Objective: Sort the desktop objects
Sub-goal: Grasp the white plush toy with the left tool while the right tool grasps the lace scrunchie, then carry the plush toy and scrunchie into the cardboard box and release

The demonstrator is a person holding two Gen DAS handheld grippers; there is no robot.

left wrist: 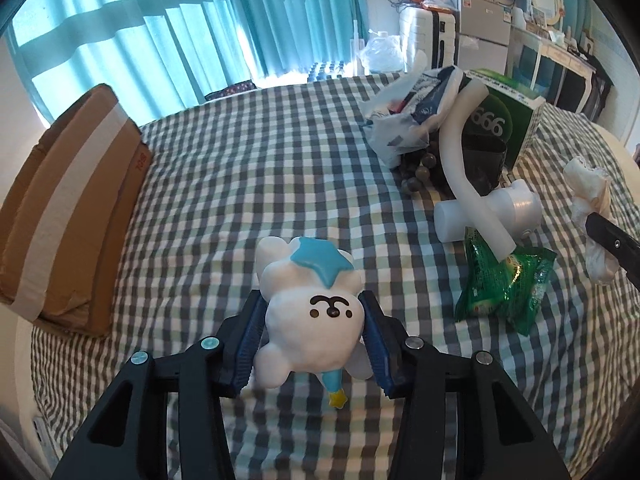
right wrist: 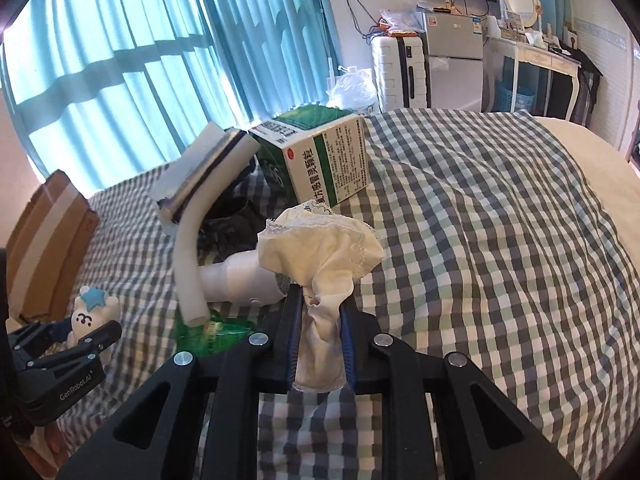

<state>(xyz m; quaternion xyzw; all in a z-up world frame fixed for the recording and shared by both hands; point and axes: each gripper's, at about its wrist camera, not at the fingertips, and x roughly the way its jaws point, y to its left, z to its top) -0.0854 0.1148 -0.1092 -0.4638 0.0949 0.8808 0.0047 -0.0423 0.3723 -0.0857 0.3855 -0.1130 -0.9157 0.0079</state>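
My left gripper (left wrist: 314,312) is shut on a white bear toy (left wrist: 308,320) with a blue star on its head, held above the checked cloth. The same toy (right wrist: 94,314) and left gripper (right wrist: 80,334) show at the lower left of the right wrist view. My right gripper (right wrist: 320,308) is shut on a crumpled cream cloth (right wrist: 324,248) with a lace edge, lifted off the surface. That cloth (left wrist: 592,208) and a black finger (left wrist: 612,236) of the right gripper appear at the right edge of the left wrist view.
A brown cardboard box (left wrist: 68,208) lies at the left. At the back right sit a green and white carton (right wrist: 320,160), a white foam tube (left wrist: 468,164), a white plastic piece (left wrist: 496,212), a green snack packet (left wrist: 504,284), a plastic bag (left wrist: 412,112) and dark beads (left wrist: 420,172).
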